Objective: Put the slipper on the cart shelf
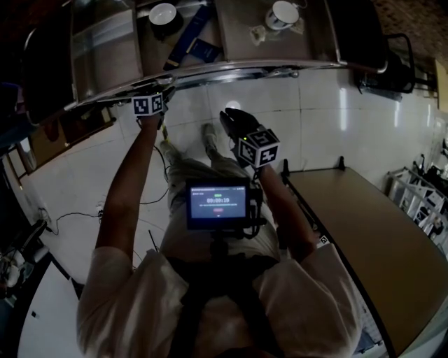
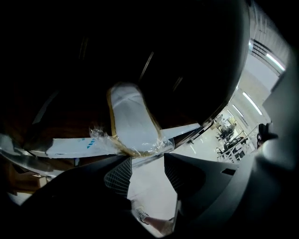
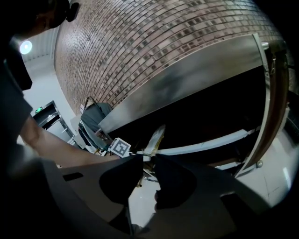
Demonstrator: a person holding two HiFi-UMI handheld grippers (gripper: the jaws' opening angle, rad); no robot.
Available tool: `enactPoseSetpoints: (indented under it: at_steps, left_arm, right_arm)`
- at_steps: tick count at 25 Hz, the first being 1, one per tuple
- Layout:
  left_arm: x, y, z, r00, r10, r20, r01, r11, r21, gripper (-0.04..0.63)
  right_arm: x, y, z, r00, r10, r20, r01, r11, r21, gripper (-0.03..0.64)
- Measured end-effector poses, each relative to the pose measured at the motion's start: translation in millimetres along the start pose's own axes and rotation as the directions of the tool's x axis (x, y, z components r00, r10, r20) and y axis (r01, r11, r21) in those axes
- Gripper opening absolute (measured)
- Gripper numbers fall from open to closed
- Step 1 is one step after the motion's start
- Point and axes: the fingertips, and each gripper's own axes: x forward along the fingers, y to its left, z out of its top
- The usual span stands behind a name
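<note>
One white slipper with a tan edge, wrapped in clear plastic (image 2: 133, 122), lies across the pale front lip of the steel cart's lower shelf (image 2: 65, 147). Its far end reaches into the dark shelf at 12 o'clock in the left gripper view. The left gripper (image 2: 147, 161) sits just below it at 6 o'clock, jaws spread wide with only floor showing between them. The slipper is free of them, so the placing looks done.

The right gripper (image 3: 145, 158) waits near the cart, probably just keeping clear. Its jaws stand narrowly apart and empty, and the slipper shows beyond their tips at 12 o'clock.

In the head view the cart's top tray (image 1: 231, 68) spans 12 o'clock and carries two white cups (image 1: 162, 14). One wooden tabletop (image 1: 371, 238) lies at 4 o'clock.
</note>
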Motion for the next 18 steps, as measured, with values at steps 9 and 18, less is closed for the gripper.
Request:
enactPoseSetpoints:
  at_steps: [9, 18]
  left_arm:
    - [-6.7, 14.0, -15.6, 1.0, -0.002, 0.012, 0.004, 0.983, -0.183, 0.218]
    - [-90.1, -29.6, -73.4, 0.972, -0.015, 0.235, 0.097, 0.935, -0.34, 0.218]
  right_arm:
    - [-2.6, -0.7, -5.1, 1.0, -0.003, -0.003, 0.003, 1.0, 0.007, 0.092]
    - [-37.4, 19.9, -4.5, 0.998, 0.019, 0.06, -0.016, 0.998, -0.054, 0.092]
